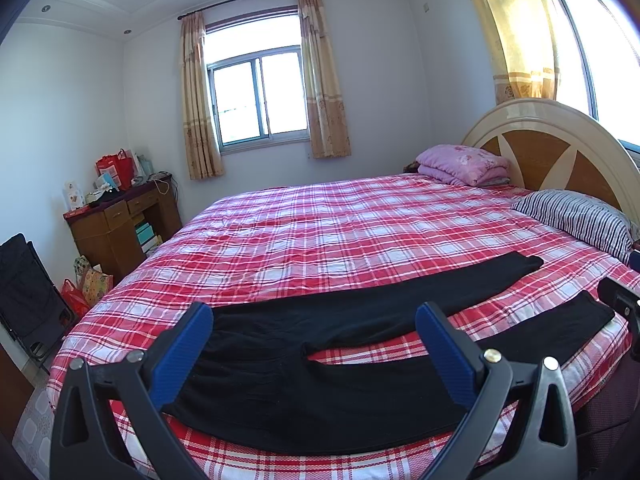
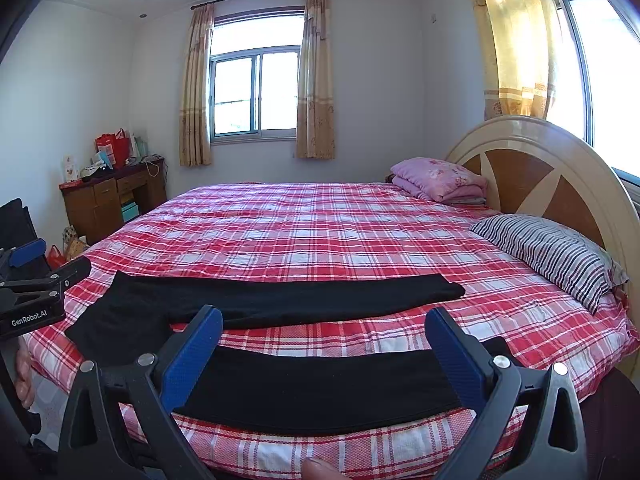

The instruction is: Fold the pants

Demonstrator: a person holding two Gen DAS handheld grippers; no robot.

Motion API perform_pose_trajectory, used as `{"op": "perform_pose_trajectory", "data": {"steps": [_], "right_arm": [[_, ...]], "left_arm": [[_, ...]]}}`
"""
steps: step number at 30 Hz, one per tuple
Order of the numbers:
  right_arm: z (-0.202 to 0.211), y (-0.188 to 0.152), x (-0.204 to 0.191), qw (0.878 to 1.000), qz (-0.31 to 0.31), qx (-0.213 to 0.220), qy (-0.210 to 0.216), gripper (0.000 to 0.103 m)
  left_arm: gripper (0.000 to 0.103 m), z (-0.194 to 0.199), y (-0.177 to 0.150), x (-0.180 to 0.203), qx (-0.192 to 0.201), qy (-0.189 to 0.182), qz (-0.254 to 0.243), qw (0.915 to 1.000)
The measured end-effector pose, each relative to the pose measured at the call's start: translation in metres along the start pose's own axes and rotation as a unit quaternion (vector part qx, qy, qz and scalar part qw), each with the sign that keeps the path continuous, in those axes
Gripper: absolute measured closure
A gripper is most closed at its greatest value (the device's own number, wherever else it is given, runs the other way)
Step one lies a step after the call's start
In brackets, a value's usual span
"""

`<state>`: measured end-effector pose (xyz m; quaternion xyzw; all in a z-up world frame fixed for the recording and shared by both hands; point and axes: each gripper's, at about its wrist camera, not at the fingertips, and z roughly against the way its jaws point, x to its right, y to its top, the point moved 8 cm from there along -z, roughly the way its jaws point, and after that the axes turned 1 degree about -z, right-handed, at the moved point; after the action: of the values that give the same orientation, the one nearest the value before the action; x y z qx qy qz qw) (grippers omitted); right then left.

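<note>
Blue-padded fingers [image 1: 182,354] of the left claw [image 1: 316,356] are seen nearest the lens, spread wide and holding nothing; the right claw [image 2: 326,360] is likewise held wide and empty, above the near edge of the bed [image 2: 320,232]. Black pants [image 1: 320,372] are laid flat on the red plaid cover, close to that near edge, with both legs spread apart in a shallow V. The long axis of the garment is run across both views, parallel to the bed's edge: the waist and seat are placed toward the left, directly ahead of the left claw, while the leg ends are pointed to the right, toward the striped pillow [image 2: 552,252] and the headboard [image 2: 532,168]. The near leg [image 2: 320,388] is framed between the right claw's fingers, just below and ahead of them; the far leg [image 2: 288,296] is lain further in, well apart from either claw. No cloth is touched by either claw, as far as can be told. A first fold is judged not yet begun (the legs are still separate). For bringing one leg over the other, the near leg would be reached most easily, the waist end by the left and the cuff end by the right.
</note>
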<state>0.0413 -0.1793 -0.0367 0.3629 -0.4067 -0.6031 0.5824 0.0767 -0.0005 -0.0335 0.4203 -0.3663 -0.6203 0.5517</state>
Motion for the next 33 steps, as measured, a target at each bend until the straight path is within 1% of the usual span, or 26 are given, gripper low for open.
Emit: {"op": "perform_pose_trajectory", "data": {"steps": [33], "right_arm": [[0.0006, -0.0038, -0.0092, 1.0, 0.007, -0.007, 0.001, 0.001]], "left_arm": [[0.0, -0.0057, -0.0052, -0.0017, -0.009, 0.0, 0.006, 0.9999]]}}
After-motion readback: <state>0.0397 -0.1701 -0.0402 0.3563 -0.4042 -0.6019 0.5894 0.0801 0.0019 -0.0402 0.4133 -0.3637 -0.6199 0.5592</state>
